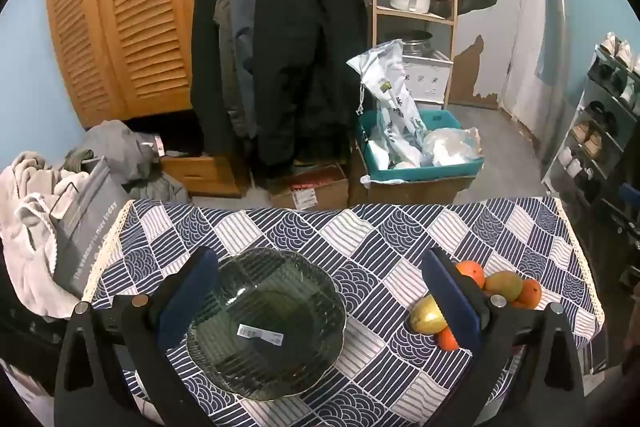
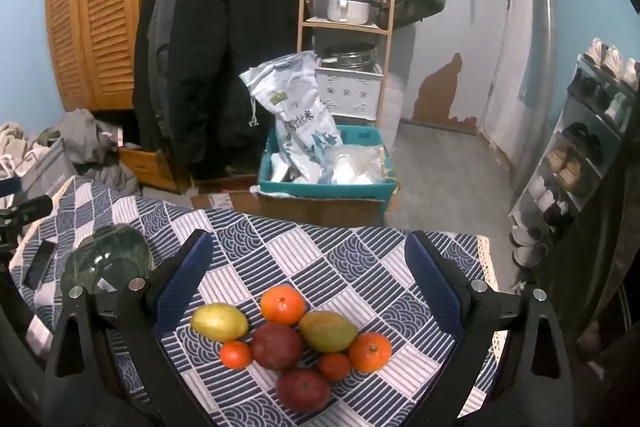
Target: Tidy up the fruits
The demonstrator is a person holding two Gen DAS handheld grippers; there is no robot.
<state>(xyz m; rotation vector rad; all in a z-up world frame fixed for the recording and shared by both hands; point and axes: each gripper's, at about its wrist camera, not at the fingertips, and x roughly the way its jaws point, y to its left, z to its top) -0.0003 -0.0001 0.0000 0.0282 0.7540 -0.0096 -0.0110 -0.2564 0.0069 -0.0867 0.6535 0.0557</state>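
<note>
Closely bunched fruits (image 2: 292,337): oranges, mangoes, red apples.

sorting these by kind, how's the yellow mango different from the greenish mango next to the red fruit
The yellow mango is evenly yellow; the greenish mango is green with an orange-red blush. The yellow one lies at the pile's left edge, the greenish one right of the dark red fruit, beside an orange. Both are oval, similar in size, and rest on the tablecloth.
</note>
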